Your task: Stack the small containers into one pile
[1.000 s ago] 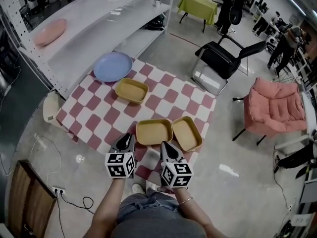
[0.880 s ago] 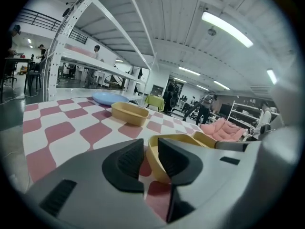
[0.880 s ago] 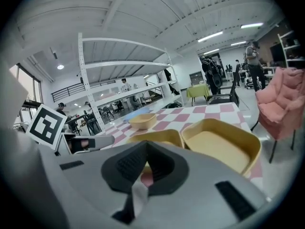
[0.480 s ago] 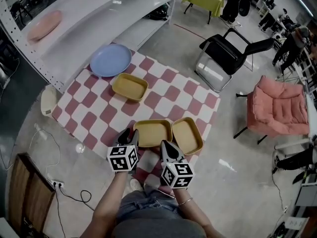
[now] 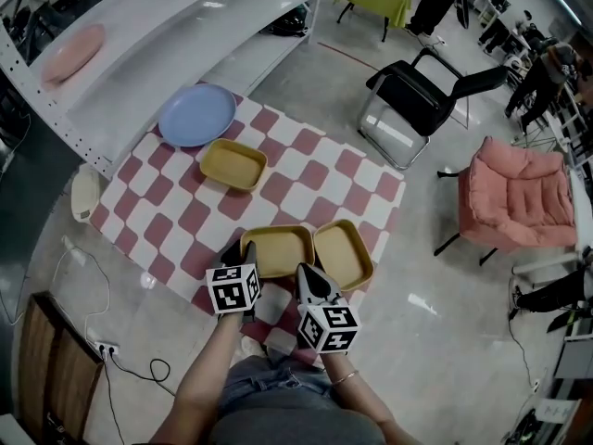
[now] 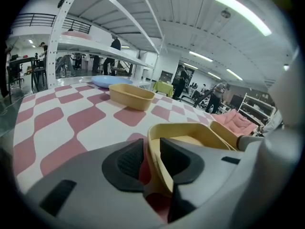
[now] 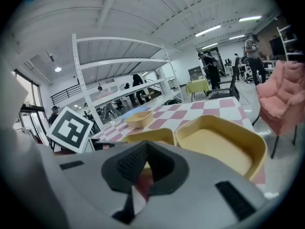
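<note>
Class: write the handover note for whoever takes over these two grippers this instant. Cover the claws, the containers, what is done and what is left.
Claws: left claw open, just been closing, near wall of the middle container between its jaws, not yet gripped; right claw shut, empty.
Things: right container sits beside the middle one; far container by the blue plate.
Done: nothing stacked.
Left: grip, nest all three into one pile.

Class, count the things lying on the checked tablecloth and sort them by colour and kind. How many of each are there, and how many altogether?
Yellow containers: 3
Blue plate: 1
Total: 4
</note>
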The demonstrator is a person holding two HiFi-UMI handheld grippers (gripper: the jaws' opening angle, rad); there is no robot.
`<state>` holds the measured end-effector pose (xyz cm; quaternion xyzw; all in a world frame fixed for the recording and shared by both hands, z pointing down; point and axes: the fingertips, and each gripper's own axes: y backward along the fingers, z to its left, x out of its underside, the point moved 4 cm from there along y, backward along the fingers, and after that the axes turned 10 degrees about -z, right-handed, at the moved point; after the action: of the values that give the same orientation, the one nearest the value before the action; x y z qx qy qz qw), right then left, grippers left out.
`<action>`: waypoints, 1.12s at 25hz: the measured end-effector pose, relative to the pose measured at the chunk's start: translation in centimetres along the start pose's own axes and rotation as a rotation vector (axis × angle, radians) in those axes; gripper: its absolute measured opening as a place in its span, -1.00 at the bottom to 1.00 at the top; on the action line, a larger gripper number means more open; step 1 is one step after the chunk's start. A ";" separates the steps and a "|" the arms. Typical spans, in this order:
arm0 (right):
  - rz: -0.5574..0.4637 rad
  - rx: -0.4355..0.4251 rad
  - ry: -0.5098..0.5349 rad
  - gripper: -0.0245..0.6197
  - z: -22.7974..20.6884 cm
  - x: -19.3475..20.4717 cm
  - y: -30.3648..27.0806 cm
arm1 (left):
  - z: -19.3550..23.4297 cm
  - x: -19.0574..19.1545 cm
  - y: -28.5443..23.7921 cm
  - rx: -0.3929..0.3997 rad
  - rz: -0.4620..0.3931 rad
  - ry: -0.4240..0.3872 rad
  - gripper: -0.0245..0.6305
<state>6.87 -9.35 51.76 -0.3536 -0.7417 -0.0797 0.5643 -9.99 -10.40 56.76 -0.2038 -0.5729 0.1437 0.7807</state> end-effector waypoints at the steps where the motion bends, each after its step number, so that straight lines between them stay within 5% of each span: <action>1: -0.001 0.002 0.001 -0.89 -0.1 0.0 0.0 | 0.0 0.1 -0.1 -0.012 0.003 -0.006 -0.57; 11: -0.017 0.012 0.017 -0.89 -0.5 -0.5 1.0 | 0.1 0.4 -0.2 -0.114 0.003 -0.073 -0.81; 28: -0.046 -0.140 0.044 -0.89 3.3 -1.4 1.3 | 5.5 -0.9 7.3 -0.259 -0.097 0.023 -0.86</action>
<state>5.23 -7.34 48.98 -0.3732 -0.7297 -0.1521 0.5525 -15.46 -3.56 53.91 -0.2769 -0.5868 0.0283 0.7604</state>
